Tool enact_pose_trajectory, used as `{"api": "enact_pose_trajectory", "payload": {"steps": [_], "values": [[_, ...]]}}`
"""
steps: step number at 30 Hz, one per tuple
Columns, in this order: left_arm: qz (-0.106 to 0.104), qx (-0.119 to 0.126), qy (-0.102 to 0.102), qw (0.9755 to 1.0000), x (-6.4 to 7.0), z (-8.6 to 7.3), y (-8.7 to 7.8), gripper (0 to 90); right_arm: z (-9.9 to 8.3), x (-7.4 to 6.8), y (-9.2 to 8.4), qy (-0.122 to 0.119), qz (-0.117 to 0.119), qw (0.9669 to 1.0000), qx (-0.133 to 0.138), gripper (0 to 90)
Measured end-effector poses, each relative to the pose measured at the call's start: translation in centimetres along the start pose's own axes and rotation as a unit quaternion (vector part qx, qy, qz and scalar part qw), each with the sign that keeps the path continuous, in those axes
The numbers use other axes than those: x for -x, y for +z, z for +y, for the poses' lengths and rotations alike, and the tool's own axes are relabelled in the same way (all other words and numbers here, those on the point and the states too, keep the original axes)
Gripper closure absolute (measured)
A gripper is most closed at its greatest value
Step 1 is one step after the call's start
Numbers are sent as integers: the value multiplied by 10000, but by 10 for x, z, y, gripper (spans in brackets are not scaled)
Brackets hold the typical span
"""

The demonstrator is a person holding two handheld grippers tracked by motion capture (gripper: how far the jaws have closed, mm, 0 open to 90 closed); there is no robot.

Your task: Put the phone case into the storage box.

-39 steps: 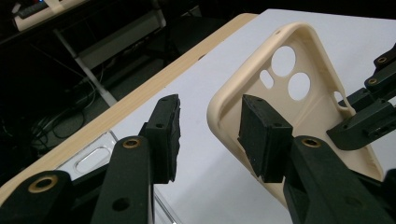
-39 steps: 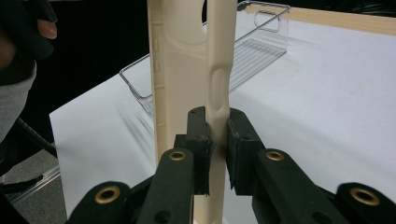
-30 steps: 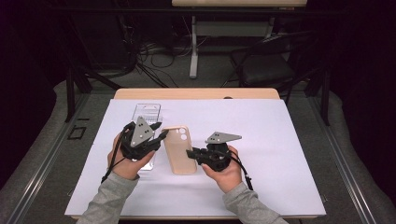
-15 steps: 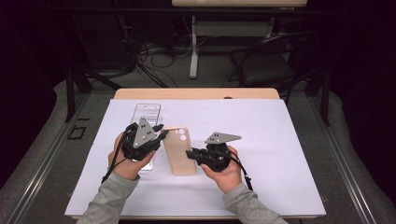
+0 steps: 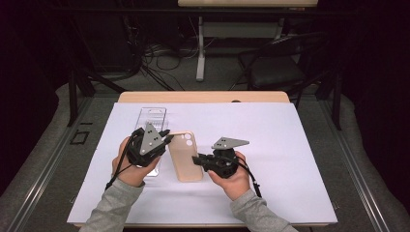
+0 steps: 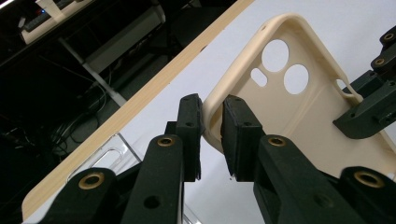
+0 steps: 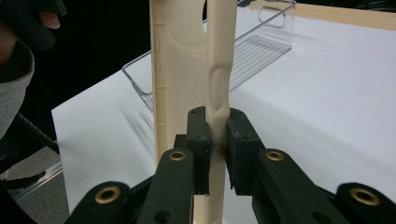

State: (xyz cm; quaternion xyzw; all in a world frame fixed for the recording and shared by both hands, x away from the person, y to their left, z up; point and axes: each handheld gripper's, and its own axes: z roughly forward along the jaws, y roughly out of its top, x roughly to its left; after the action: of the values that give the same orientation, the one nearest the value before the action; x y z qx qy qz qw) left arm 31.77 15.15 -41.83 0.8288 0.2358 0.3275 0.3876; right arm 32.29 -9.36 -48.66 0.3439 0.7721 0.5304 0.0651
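- The beige phone case sits near the middle of the white mat, camera cutouts at its 12 o'clock end, open side facing up. It's a bare shell, no phone in it.
- The right gripper comes in from the case's 3 o'clock and is clamped on the side wall. In the right gripper view its jaws pinch the thin edge of the case with no gap on either side.
- The left gripper is at the case's 10 o'clock corner. Its jaws have just been closing, and in the left gripper view they now straddle the rim of the case at the rounded corner, one inside and one outside, pinching it as far as I can tell.
- So the gripping part looks done: both tools have a hold on the case, one on each side.
- At 9 o'clock from the case, mostly under the left hand, is a clear plastic tray that looks empty. My guess is that it's packaging the case came out of or goes into, hard to say which.
- What's left, I reckon: the actual lifting, flexing or moving of the case.
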Motion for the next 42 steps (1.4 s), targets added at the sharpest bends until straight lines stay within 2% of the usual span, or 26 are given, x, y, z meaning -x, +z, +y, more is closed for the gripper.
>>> {"api": "enact_pose_trajectory", "payload": {"steps": [11,21,42], "values": [[2,-10,-5,10000,0,0,0,796,0,0,0,3,8,10000,4,813],[-35,-7,120,9999,-2,-1,-1,800,0,0,1,19,20,10000,5,812],[-98,9,26,9999,-3,-1,-1,803,-1,1,2,58,63,10000,-16,808]]}}
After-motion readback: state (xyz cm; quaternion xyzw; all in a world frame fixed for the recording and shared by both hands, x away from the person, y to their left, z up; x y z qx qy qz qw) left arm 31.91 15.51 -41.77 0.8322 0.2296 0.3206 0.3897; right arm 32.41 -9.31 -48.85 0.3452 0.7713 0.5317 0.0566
